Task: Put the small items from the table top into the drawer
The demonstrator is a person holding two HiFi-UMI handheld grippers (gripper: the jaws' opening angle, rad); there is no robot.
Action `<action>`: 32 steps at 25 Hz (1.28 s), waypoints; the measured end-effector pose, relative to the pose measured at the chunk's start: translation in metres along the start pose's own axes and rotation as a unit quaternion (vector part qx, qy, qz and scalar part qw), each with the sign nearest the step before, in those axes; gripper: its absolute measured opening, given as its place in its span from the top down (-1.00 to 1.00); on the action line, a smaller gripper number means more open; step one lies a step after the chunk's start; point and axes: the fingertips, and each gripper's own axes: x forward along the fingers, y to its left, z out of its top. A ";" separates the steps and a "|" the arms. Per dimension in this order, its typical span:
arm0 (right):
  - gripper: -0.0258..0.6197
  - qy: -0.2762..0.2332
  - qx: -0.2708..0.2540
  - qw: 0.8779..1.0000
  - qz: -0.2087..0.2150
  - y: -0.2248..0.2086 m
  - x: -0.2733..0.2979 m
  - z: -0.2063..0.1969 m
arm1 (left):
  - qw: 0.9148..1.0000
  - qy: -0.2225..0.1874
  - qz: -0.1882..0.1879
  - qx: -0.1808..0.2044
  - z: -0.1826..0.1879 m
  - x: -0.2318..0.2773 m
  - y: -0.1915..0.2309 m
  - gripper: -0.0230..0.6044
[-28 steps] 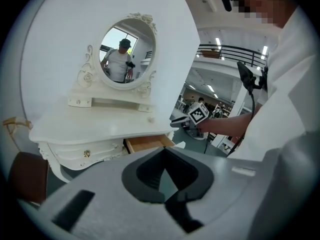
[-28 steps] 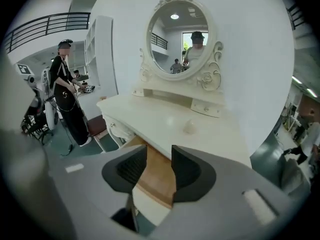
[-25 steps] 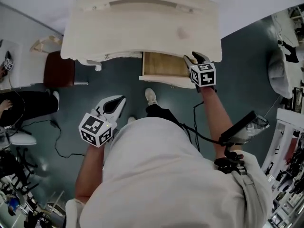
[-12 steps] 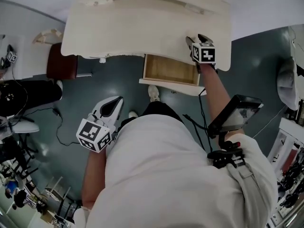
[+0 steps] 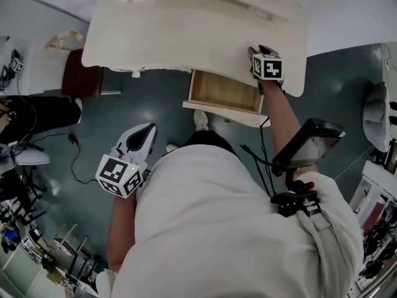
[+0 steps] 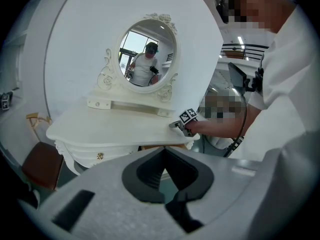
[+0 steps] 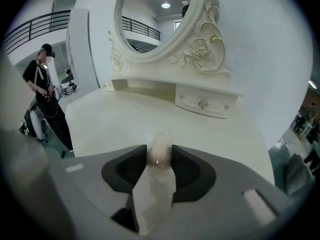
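A cream dressing table fills the top of the head view, and its wooden drawer stands pulled out beneath the front edge. My right gripper rests on the table top near the right front corner. Its jaws are closing, and the pads press on a small pale translucent item held between them. From the left gripper view the right gripper shows at the table's edge. My left gripper hangs low over the floor to the left, shut and empty.
An oval mirror and a low shelf with a little knobbed drawer stand at the back of the table. A dark red stool sits left of the table. A cable lies on the floor. A person stands far left.
My right gripper has moved from the open drawer's right front corner up onto the table top. The left gripper has barely shifted.
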 end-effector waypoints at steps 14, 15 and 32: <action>0.47 -0.014 -0.052 0.996 0.077 0.069 -0.024 -0.005 | 1.000 0.003 -0.024 0.009 0.003 0.010 0.009 0.93; 0.48 -0.013 -0.057 0.995 0.085 0.076 -0.025 -0.008 | 1.000 0.003 -0.026 0.010 0.003 0.011 0.009 0.93; 0.49 0.040 -0.176 0.961 0.210 0.208 -0.039 -0.078 | 1.000 -0.002 -0.012 -0.009 -0.020 -0.024 0.015 0.93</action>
